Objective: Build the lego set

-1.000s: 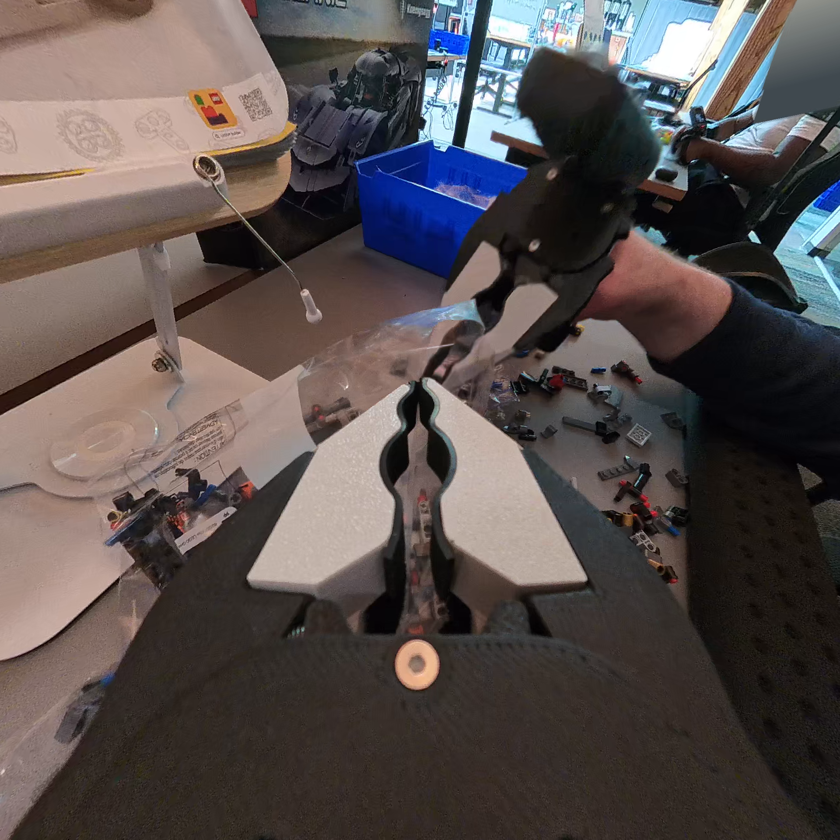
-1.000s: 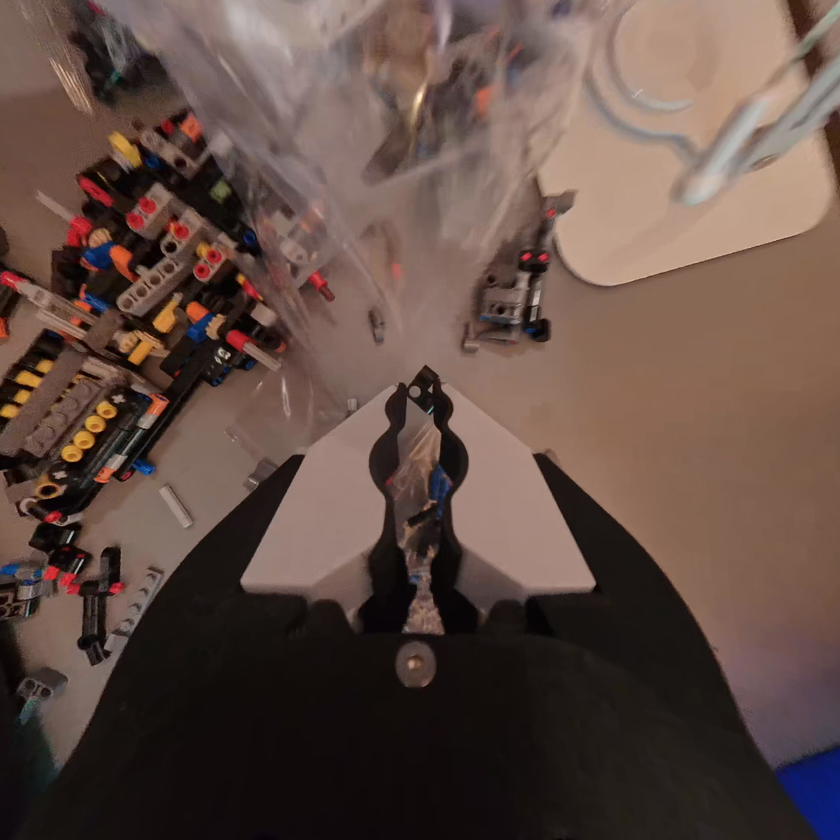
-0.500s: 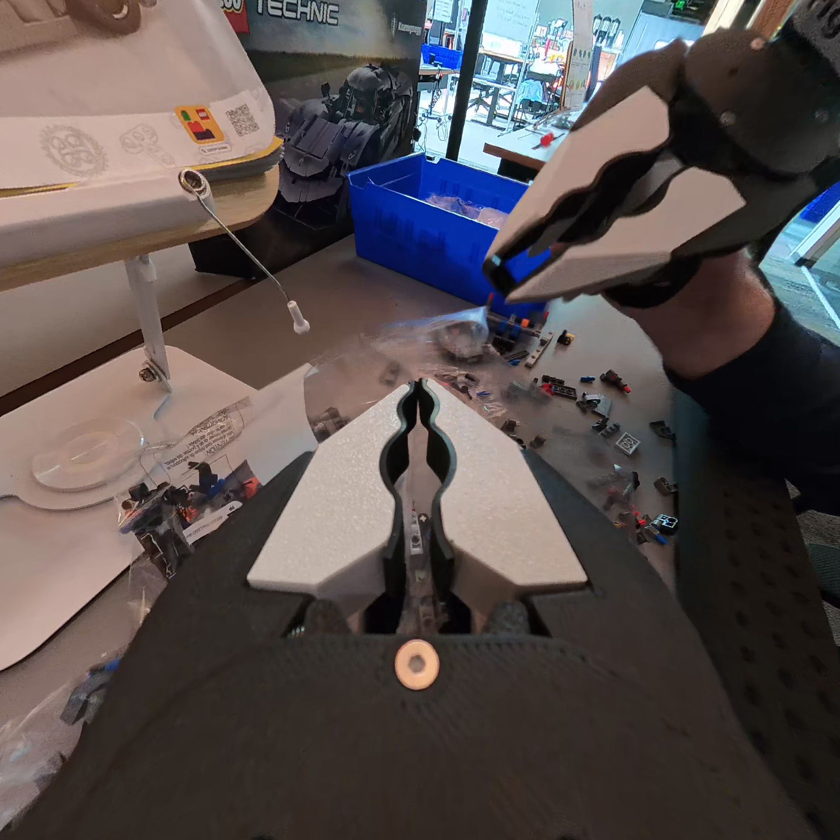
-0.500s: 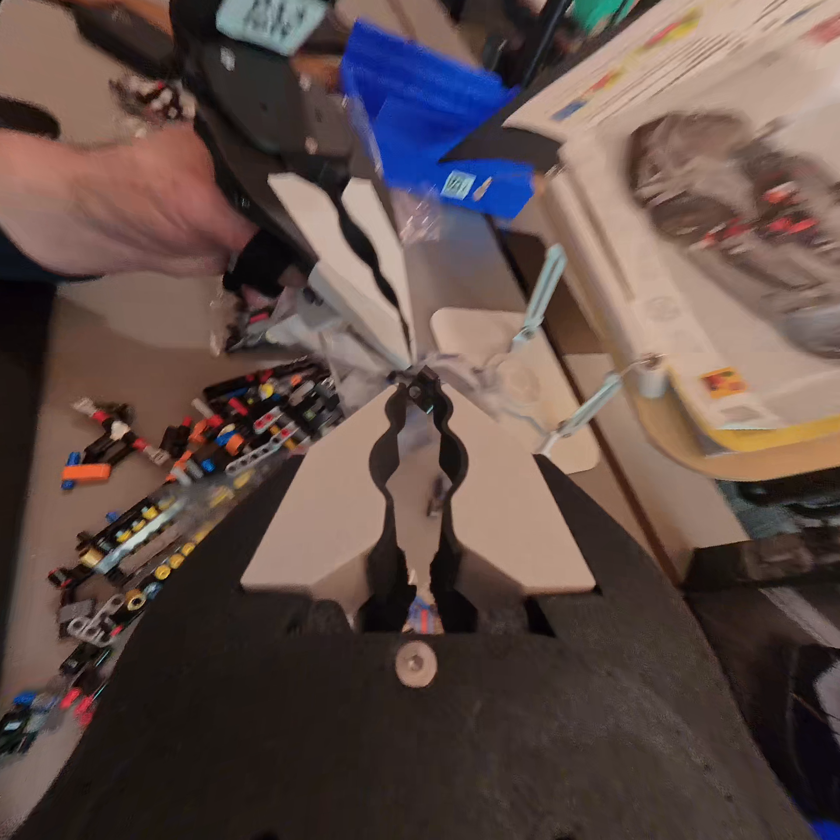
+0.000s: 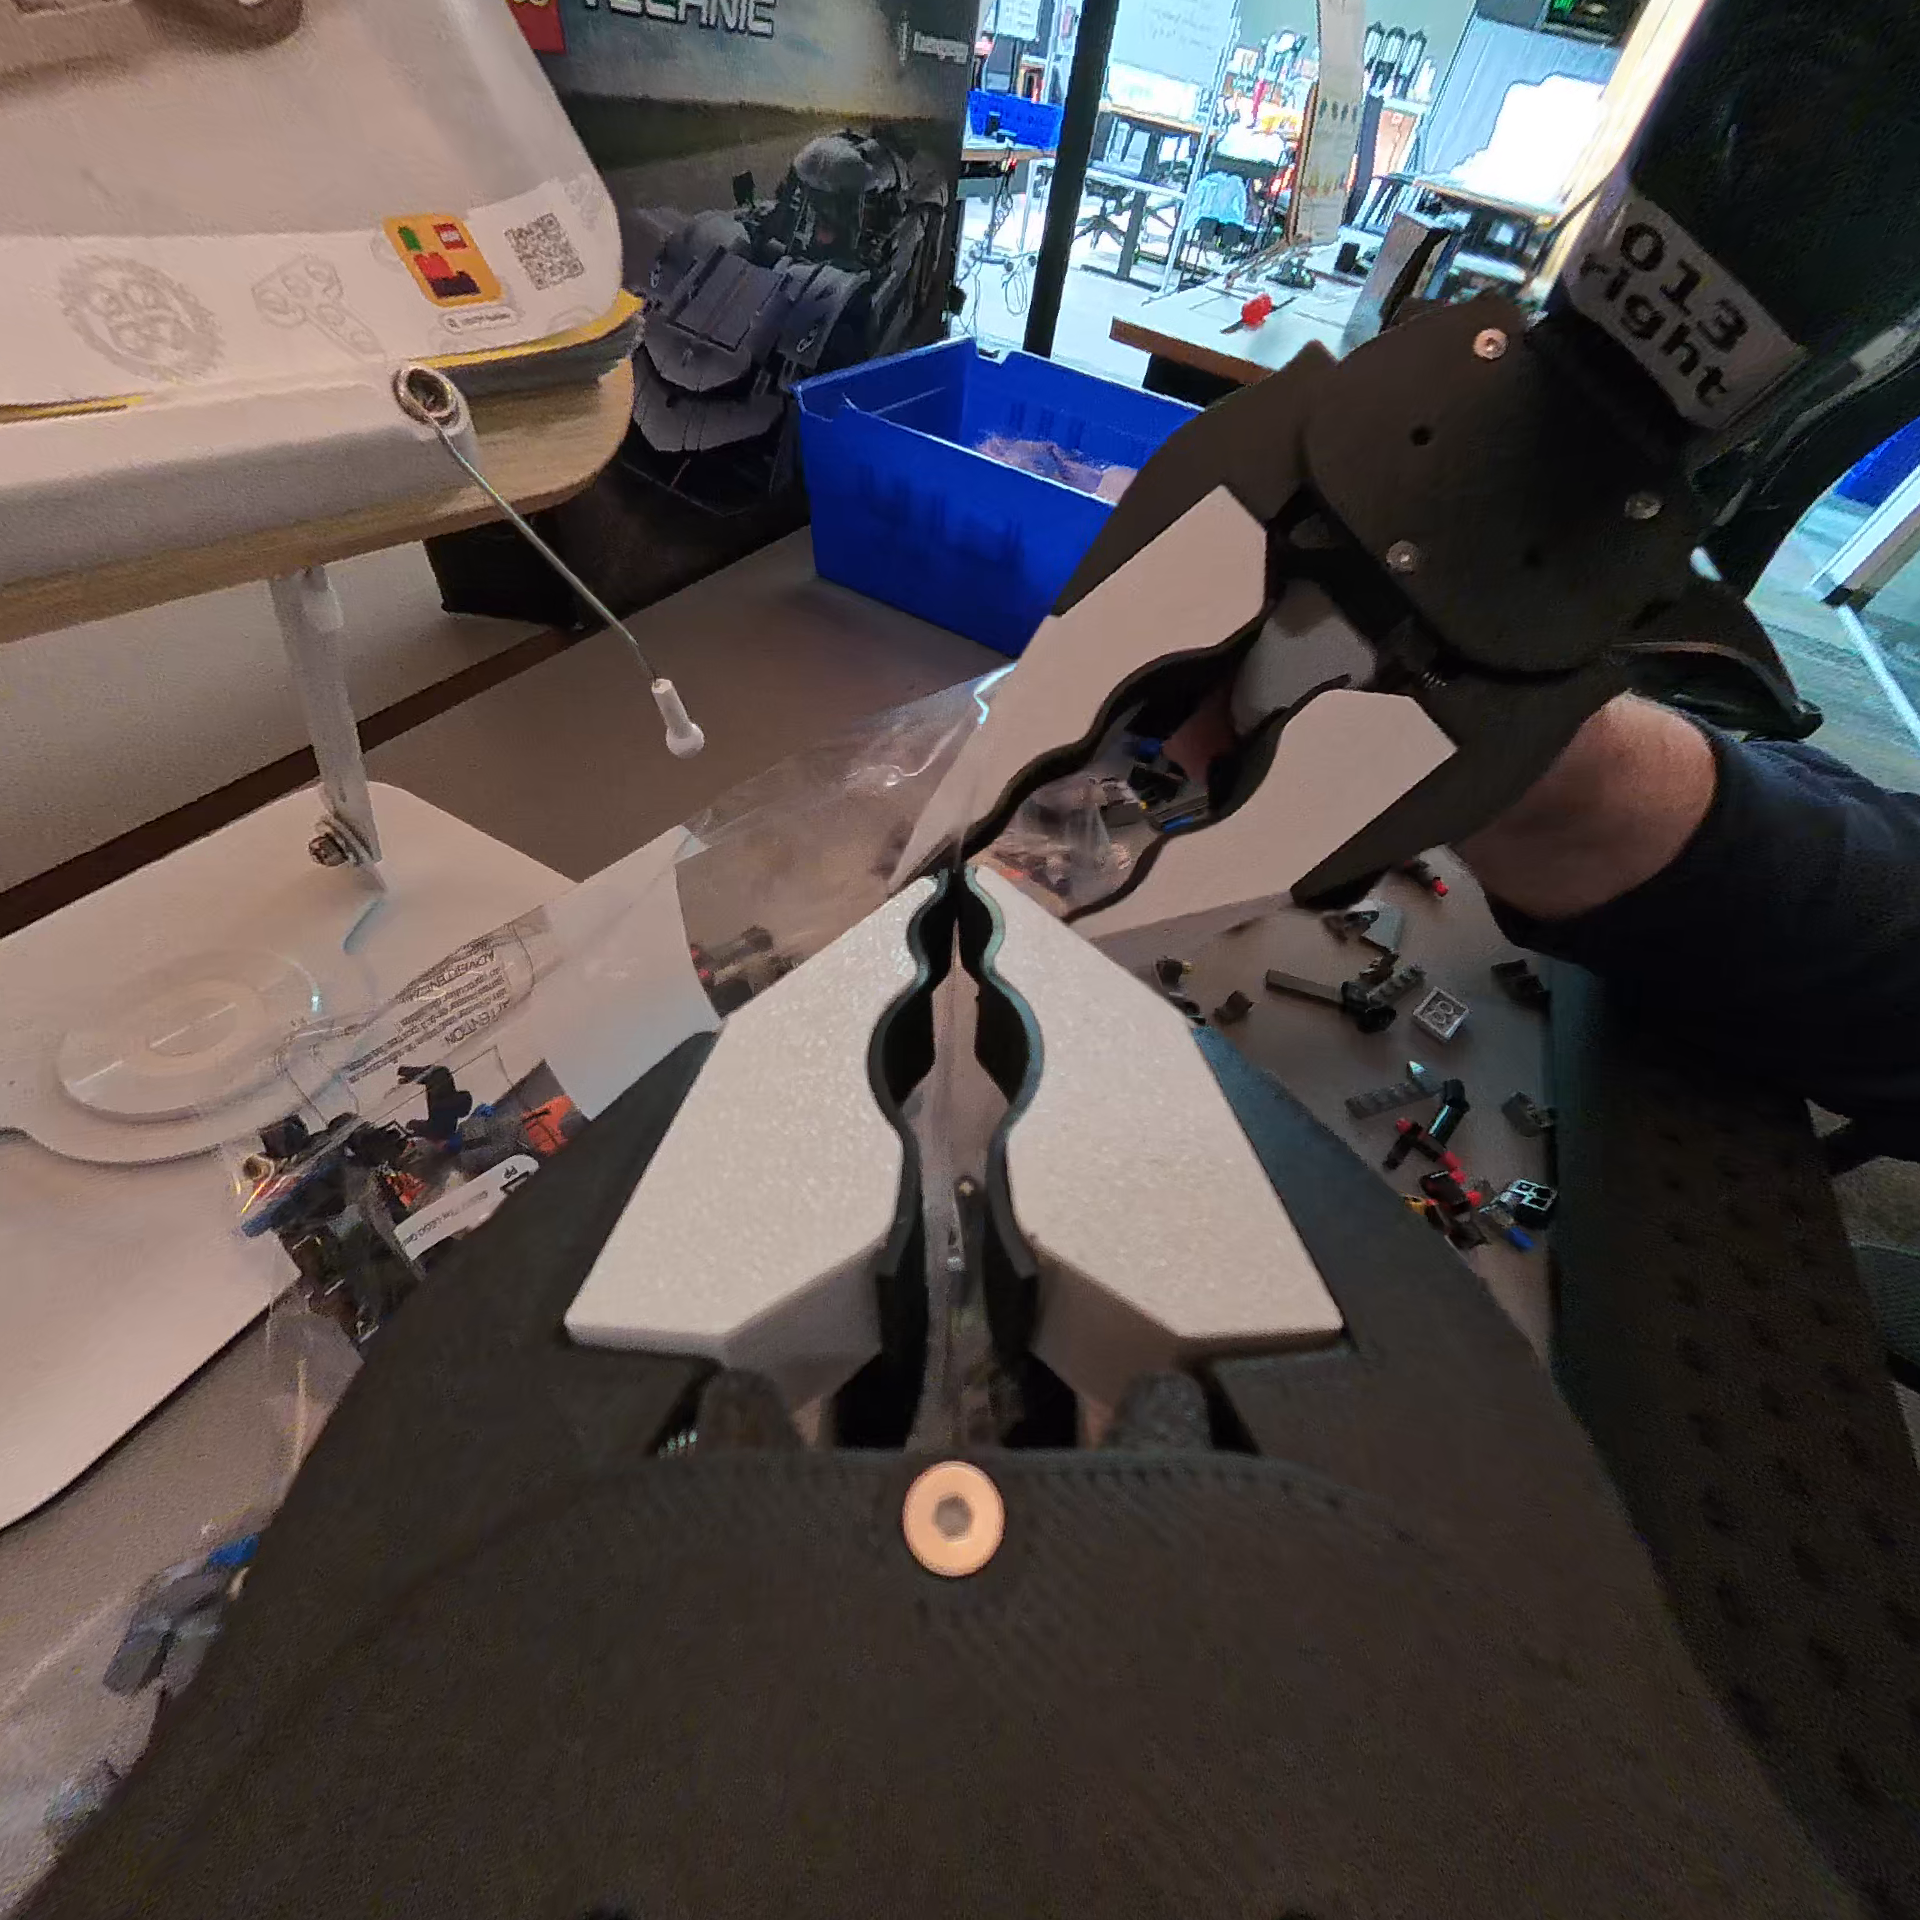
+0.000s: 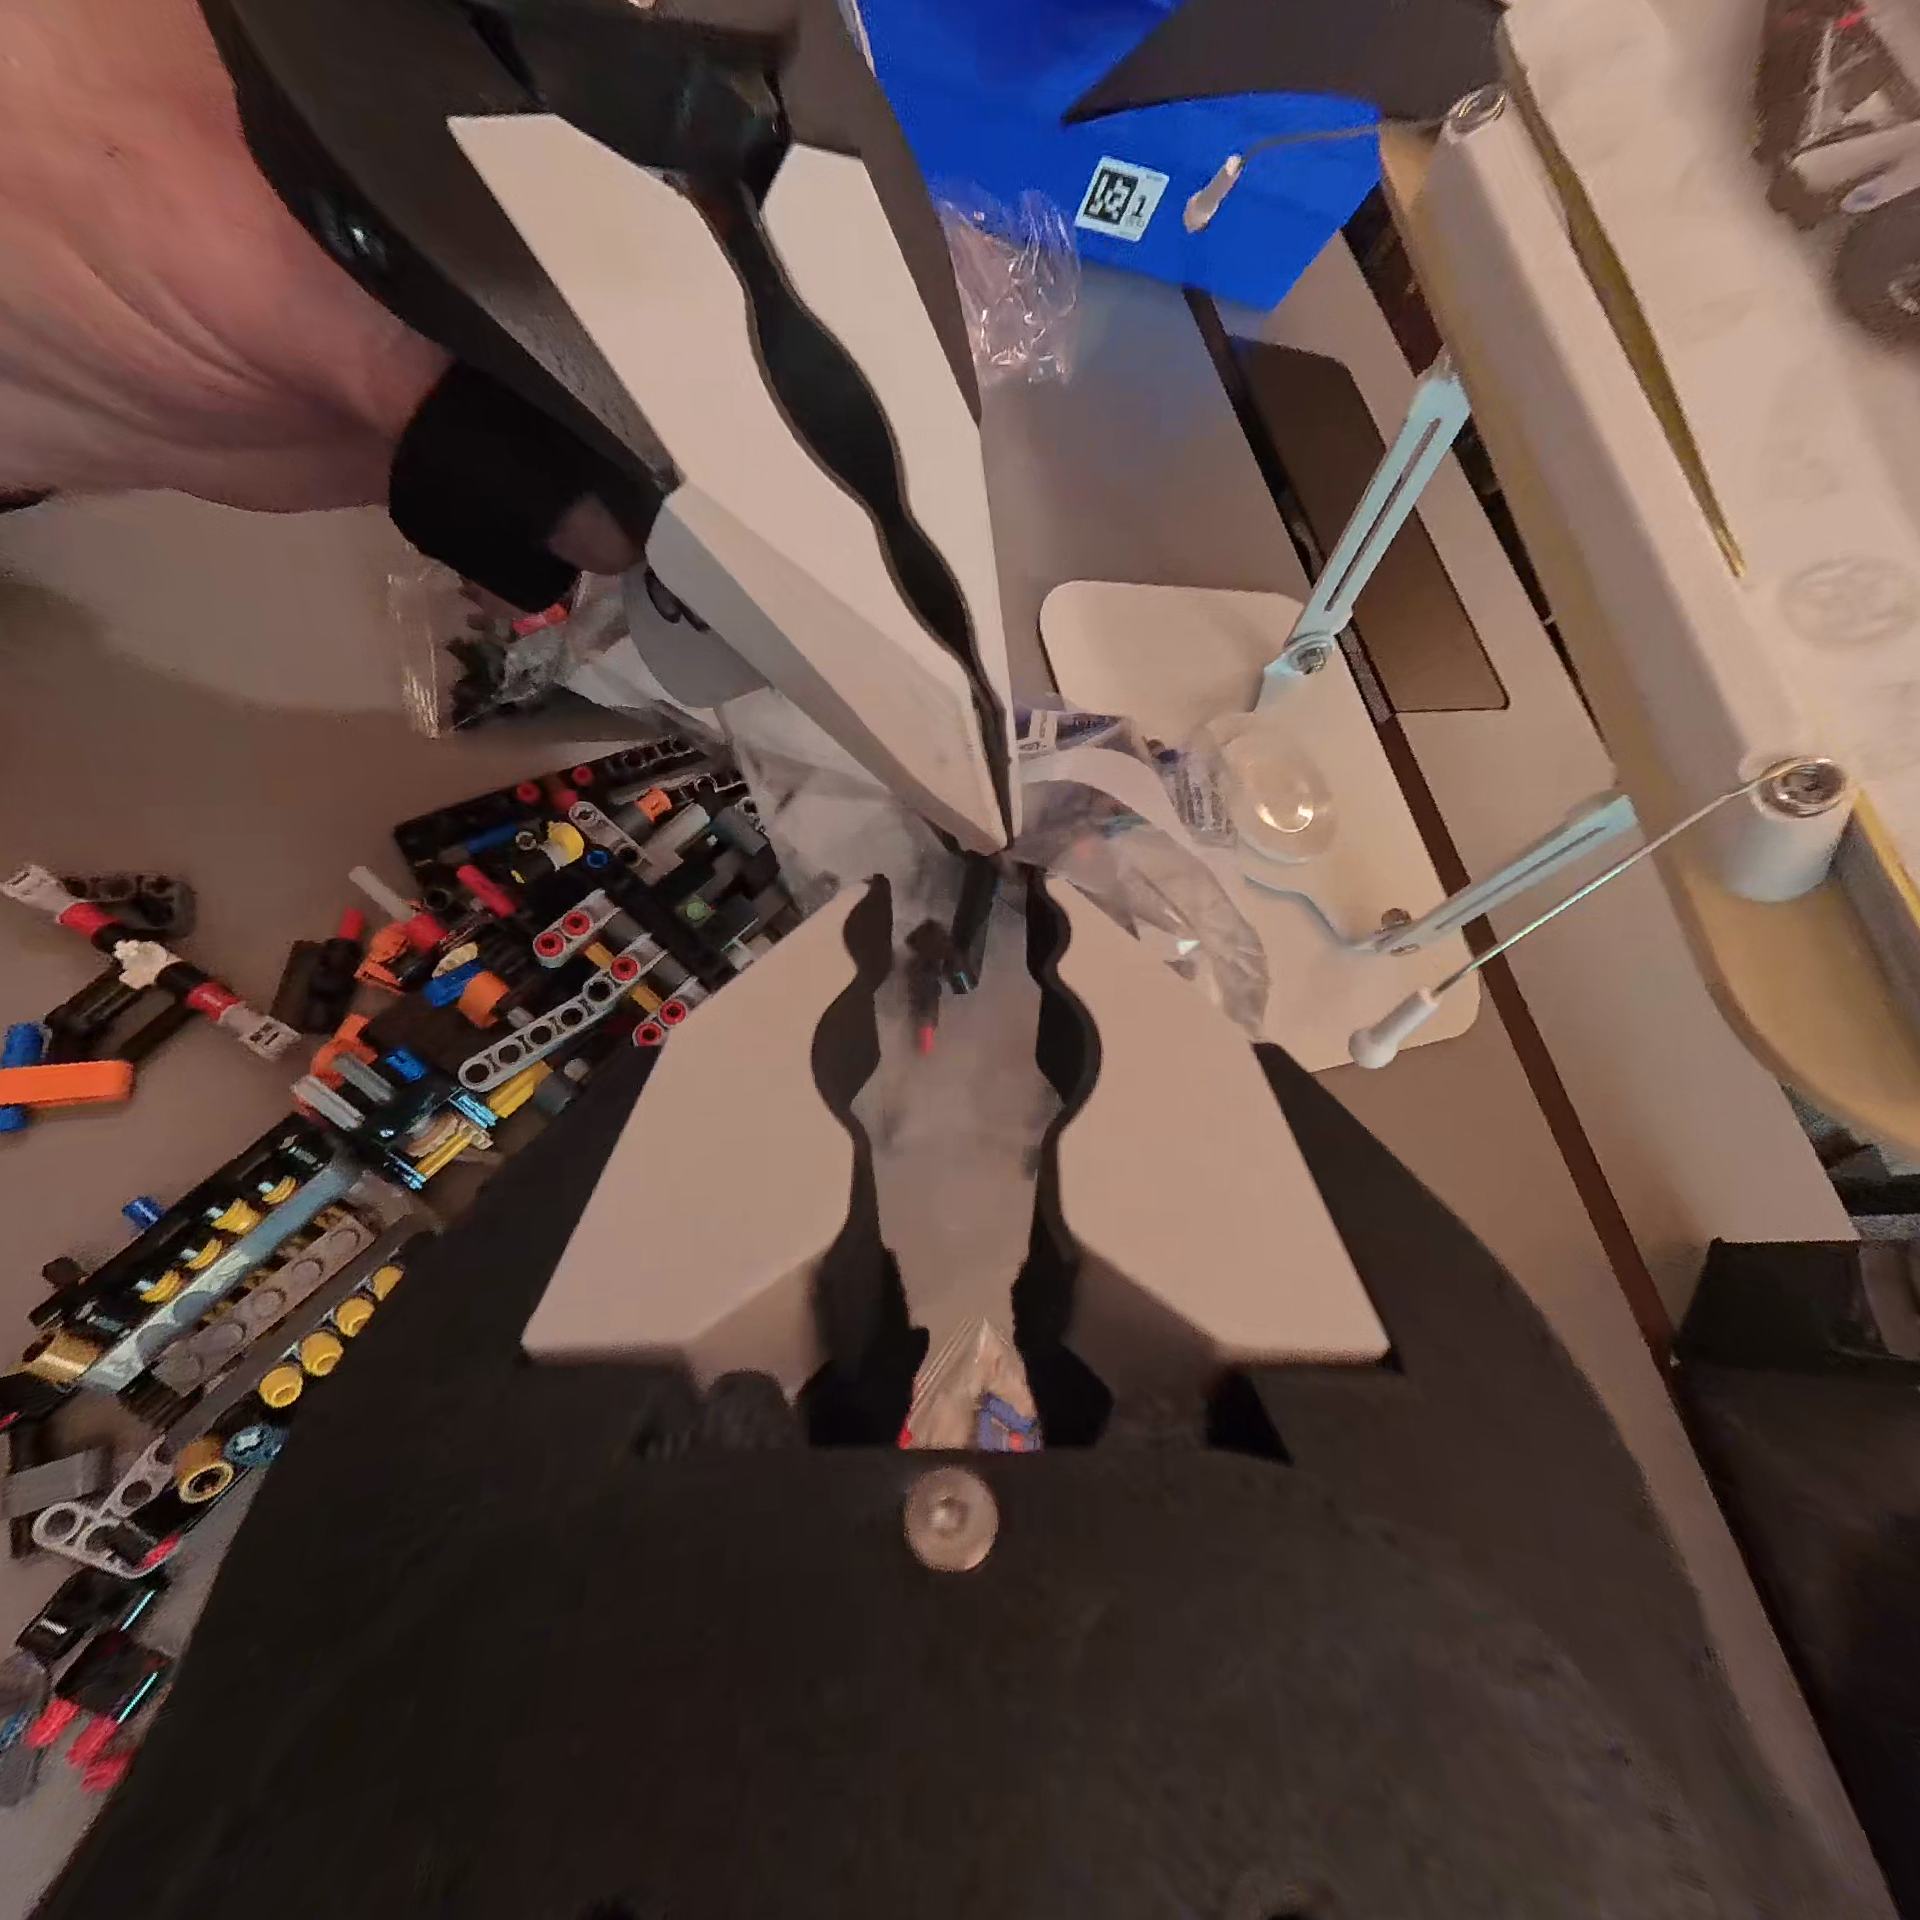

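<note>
So the whole thing hinges on the clear plastic parts bag [image 5: 831, 800] and where it sits between the two tools: the left gripper [image 5: 958, 896] has its jaws pressed together on a pinch of the film right at the tips, and the right gripper [image 5: 961, 852] is basically nose to nose with it, tips almost touching, coming in from the upper right in the left wrist view. In the right wrist view the right gripper [image 6: 951, 883] has its jaws apart, with bag film and a couple of small dark pieces showing in the gap, so I'd say it's lined up to bite but hasn't closed. The bag stretches away from the pinch toward the white stand base [image 5: 135, 1226], so the film runs roughly across both tools, not along them. Both are equally close to the pinch point. The bag itself looks crumpled and see-through, with a few loose bits inside, and I can't tell if it's already torn. Loads of loose lego pieces [image 6: 416, 997] are spread on the grey table [image 5: 727, 644] beside it, and the blue bin [image 5: 935, 520] sits behind.
</note>
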